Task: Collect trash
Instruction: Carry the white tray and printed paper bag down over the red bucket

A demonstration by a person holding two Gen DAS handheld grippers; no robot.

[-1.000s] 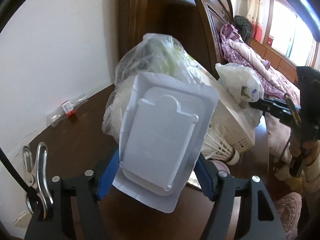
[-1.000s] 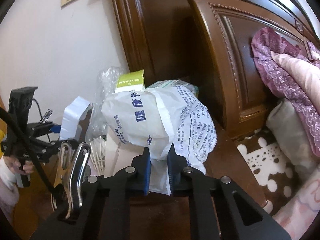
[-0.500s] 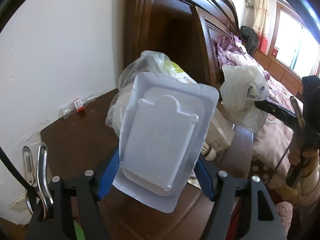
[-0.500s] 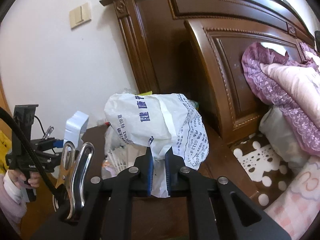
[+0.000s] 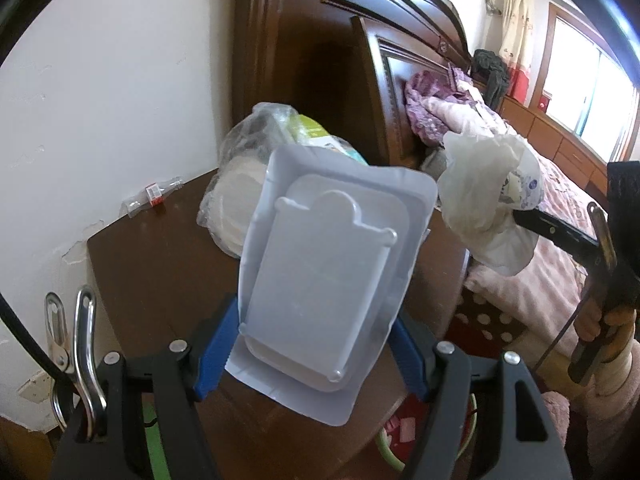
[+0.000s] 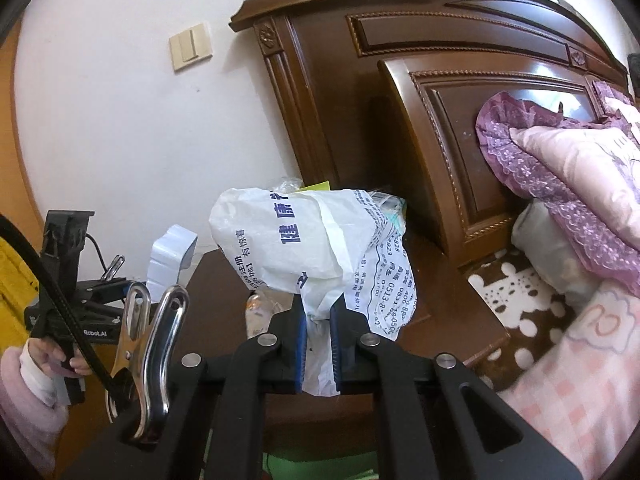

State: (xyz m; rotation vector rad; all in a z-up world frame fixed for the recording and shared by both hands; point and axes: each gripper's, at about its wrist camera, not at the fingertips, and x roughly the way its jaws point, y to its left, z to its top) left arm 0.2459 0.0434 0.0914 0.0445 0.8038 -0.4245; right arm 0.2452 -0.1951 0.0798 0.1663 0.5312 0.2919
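The left gripper (image 5: 312, 344) has its blue-padded jaws closed on the sides of a tray (image 5: 328, 276), a stiff, translucent white plastic shell with a raised rounded-rectangle panel and a thin flange, held upright above the tabletop's (image 5: 160, 248) near edge. The right gripper (image 6: 319, 328) has its jaws pinched nearly together on the neck of a bag (image 6: 304, 248), thin crinkled white plastic with blue print, hanging clear of the tabletop beyond its right edge. Behind the tray, toward the far edge, sits a clear bag (image 5: 244, 176), glossy and wrinkled, stuffed with pale round items and a green-topped box. A small clear bottle (image 5: 154, 198) with a red label lies on its side at the far left corner against the wall. The tabletop is dark, smooth brown wood. Beyond rises a carved, glossy headboard (image 6: 460, 92), with a purple lace-edged quilt (image 6: 560, 160) on the bed, a beige switch (image 6: 191, 46) on the white wall (image 5: 100, 100) and a bright window (image 5: 592, 96) far off.
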